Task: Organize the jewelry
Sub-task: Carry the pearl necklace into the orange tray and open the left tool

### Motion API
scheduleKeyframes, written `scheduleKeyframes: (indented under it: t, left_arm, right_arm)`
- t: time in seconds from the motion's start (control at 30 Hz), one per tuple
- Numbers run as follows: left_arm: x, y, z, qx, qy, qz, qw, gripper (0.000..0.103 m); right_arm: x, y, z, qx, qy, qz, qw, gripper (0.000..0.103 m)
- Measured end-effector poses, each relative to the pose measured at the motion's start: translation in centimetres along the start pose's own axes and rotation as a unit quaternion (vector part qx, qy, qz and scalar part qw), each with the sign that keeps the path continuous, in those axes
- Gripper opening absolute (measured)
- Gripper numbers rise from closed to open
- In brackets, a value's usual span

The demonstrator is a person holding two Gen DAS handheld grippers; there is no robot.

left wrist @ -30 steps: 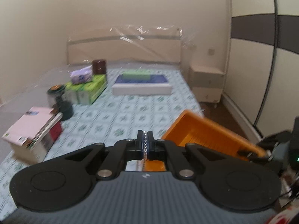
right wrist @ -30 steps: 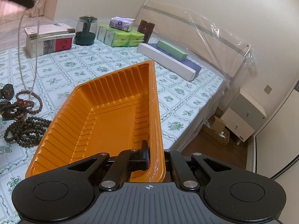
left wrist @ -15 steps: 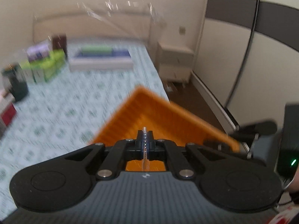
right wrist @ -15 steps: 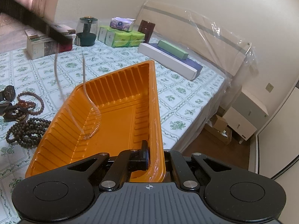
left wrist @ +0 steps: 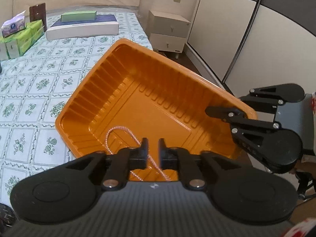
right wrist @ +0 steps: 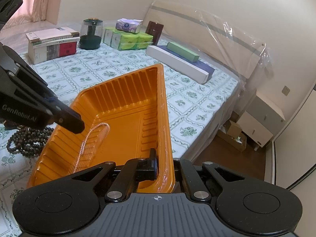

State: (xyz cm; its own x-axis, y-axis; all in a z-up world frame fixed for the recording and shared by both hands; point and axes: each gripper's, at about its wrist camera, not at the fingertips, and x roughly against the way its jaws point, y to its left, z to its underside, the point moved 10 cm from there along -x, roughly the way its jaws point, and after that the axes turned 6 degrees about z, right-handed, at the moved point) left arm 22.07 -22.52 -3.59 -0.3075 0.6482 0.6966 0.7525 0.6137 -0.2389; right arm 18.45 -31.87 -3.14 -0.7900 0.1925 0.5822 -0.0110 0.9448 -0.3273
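Tray [right wrist: 126, 130] on the bed [right wrist: 98, 67] near its edge, necklace [right wrist: 92, 136] in the tray, beads [right wrist: 29, 140] left of it, books [right wrist: 51, 45] and boxes [right wrist: 128, 39] behind, nightstand [right wrist: 262, 122] right of the bed.

The near end of the pink bead necklace [left wrist: 118, 130] slips out of sight behind the left gripper [left wrist: 152, 148], so where the strand stops cannot be seen. In the right wrist view, the orange tray's [right wrist: 126, 106] near wall hides the outer finger of the right gripper [right wrist: 165, 166]. To the tray's left, the left gripper's black body covers part of a heap of dark bead strings [right wrist: 29, 138]; how many strings lie there cannot be told. The lettering on the stacked books [right wrist: 52, 45] beyond the tray is too small to read. A hand at the right edge of the left wrist view is cut off and shadowed.
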Motion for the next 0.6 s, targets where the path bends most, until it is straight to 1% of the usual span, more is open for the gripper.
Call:
scheduleKeyframes:
  t: [0.03, 0.17, 0.23, 0.33, 0.43, 0.53, 0.6]
  left_arm:
    - [0.3, 0.1, 0.1, -0.002, -0.004, -0.005, 1.0, 0.028]
    - [2.3, 0.7, 0.6, 0.0, -0.022, -0.034, 0.9992, 0.03]
    - [3.7, 1.8, 1.5, 0.003, -0.032, -0.067, 0.9972, 0.035]
    - [5.7, 3.7, 4.3, 0.014, -0.037, -0.114, 0.9927, 0.039]
    - [7.5, 5.7, 7.6, 0.038, -0.032, -0.159, 0.986, 0.039]
    - [8.8, 7.3, 10.2, 0.061, -0.029, -0.193, 0.9789, 0.039]
    - [9.3, 8.0, 11.7, 0.075, -0.029, -0.204, 0.9756, 0.039]
  right_arm:
    - [0.0, 0.0, 0.0, 0.001, 0.0, 0.0, 1.0, 0.004]
    - [0.0, 0.0, 0.1, -0.001, 0.0, 0.0, 1.0, 0.004]
    - [0.0, 0.0, 0.1, -0.001, 0.0, 0.0, 1.0, 0.004]
    - [0.0, -0.1, 0.1, -0.002, 0.002, -0.001, 1.0, 0.004]
    - [0.0, -0.1, 0.0, -0.002, 0.002, -0.002, 1.0, 0.004]
    - [0.0, -0.1, 0.0, -0.002, 0.003, -0.001, 1.0, 0.004]
    - [0.0, -0.1, 0.0, 0.0, 0.003, -0.001, 1.0, 0.004]
